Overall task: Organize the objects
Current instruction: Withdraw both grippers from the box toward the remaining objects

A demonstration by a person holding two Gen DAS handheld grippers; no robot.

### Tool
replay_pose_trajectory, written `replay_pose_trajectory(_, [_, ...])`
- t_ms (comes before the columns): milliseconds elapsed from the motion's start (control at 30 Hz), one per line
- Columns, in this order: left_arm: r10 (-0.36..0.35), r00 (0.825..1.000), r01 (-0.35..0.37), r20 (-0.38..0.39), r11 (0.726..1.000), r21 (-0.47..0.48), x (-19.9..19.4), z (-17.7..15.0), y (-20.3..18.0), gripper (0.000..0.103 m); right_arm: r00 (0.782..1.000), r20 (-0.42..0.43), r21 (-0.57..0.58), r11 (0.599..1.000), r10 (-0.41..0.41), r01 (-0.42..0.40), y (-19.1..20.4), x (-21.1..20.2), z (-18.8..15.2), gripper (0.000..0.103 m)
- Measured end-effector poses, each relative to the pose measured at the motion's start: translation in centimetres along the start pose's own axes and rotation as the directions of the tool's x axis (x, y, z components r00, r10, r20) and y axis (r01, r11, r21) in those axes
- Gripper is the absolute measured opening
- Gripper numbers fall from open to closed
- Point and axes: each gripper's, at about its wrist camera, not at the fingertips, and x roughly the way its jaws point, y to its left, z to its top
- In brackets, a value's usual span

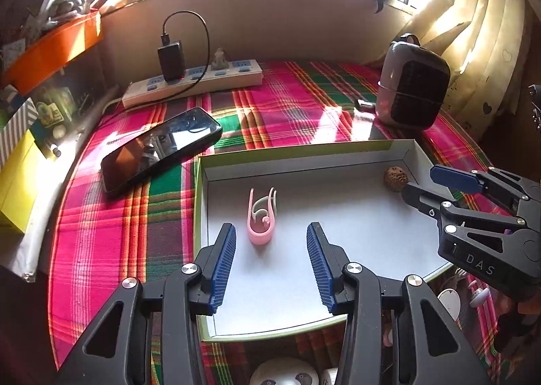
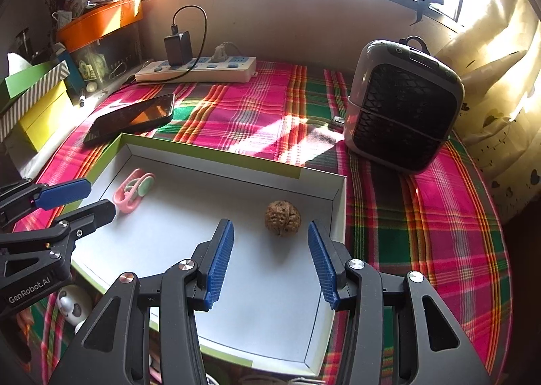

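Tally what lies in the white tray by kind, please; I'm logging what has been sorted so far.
Pink clip: 1
Walnut: 1
Total in the tray: 2
Both grippers, left and right, are open and hold nothing.

right claw [image 1: 419,187] side, seen from the left wrist camera: white letters "DAS", the rest of the word is cut off
left claw [image 2: 86,199] side, seen from the right wrist camera: white words "GenRobot.AI"
other things: no words or numbers clear enough to read
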Motion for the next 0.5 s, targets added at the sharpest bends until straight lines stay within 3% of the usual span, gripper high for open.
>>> replay_pose_trajectory(500, [-0.006, 0.999, 0.007, 0.054, 1.0, -0.014, -4.1, -2.8, -0.4, 0.042, 0.999, 0.052, 0.004, 1.0, -0.01, 0.009, 1.1, -4.3, -3.0, 0.047])
